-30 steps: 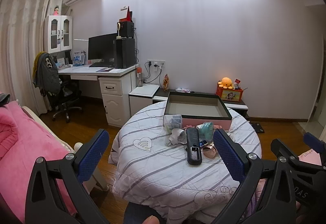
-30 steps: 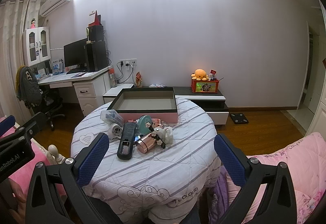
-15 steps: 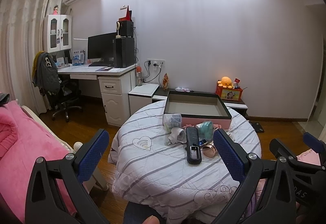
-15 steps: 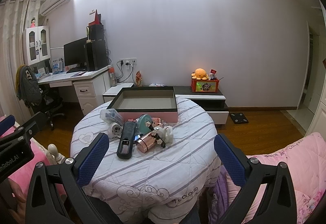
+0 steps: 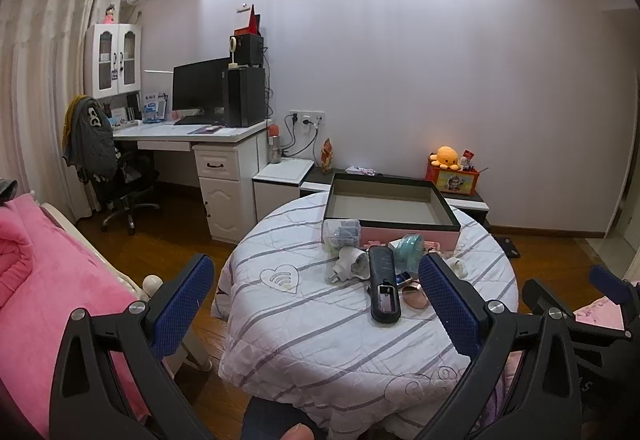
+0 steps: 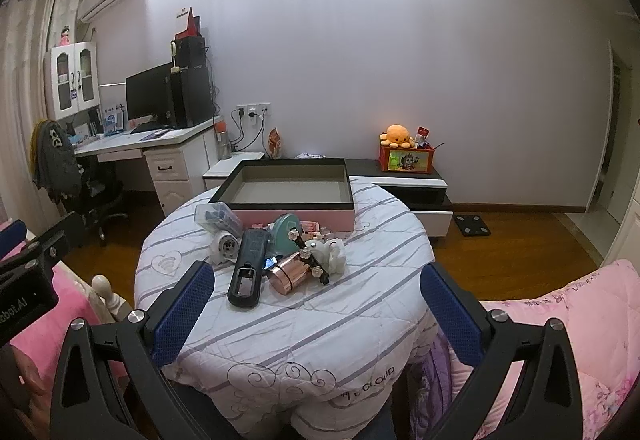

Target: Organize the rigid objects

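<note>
Little has moved: both grippers, left gripper (image 5: 316, 304) and right gripper (image 6: 316, 306), hang apart, empty. The remote (image 6: 248, 267), mid-table (image 6: 320, 320), looks stiff and light; grip its narrow middle.

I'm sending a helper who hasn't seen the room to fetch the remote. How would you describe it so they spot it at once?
Find the round table with the striped white cloth and the open pink box at its far side. In the small heap before the box, the remote is the long black bar on the left, nearest the front edge. It is the only long dark item, beside a shiny rose-gold cylinder.
</note>
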The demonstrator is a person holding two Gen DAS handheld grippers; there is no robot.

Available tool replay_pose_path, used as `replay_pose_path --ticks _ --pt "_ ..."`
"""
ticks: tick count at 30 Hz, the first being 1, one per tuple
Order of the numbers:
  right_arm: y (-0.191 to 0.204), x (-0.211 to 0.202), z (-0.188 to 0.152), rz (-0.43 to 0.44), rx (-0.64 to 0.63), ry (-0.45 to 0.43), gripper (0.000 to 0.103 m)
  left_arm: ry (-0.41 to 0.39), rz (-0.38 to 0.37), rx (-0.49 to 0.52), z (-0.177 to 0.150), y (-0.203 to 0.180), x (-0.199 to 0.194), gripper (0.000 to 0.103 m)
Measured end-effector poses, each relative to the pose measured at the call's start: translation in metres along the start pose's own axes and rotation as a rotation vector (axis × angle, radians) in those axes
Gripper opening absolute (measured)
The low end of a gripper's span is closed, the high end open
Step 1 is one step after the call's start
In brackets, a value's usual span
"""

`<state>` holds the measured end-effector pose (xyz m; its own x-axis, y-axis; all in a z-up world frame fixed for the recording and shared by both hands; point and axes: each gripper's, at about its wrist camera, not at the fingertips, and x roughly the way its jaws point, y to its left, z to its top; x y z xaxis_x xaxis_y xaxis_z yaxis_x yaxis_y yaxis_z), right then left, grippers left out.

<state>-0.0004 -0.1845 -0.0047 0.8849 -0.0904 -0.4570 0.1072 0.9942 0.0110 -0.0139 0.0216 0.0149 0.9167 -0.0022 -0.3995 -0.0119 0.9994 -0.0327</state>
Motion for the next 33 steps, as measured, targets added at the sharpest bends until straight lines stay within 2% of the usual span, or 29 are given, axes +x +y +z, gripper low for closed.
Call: replay_pose_path --ticks 8,13,23,33 --pt "0.004 0.009 0.002 -0.001 -0.012 0.01 0.103 0.003 0.015 0.005 -0.001 0.002 0.013 0.103" --pt "0.0 0.026 0.001 -0.005 -0.007 0.037 0.103 0.041 0.017 0.012 -0.007 0.003 0.031 0.103" --pt "-0.007 0.086 -0.004 0.017 0.0 0.149 0.103 0.152 -0.011 0.014 -0.021 -0.001 0.09 0.103" --pt "-0.013 0.154 -0.004 0.028 0.009 0.244 0.103 0.278 -0.037 0.015 -0.034 -0.009 0.171 0.103"
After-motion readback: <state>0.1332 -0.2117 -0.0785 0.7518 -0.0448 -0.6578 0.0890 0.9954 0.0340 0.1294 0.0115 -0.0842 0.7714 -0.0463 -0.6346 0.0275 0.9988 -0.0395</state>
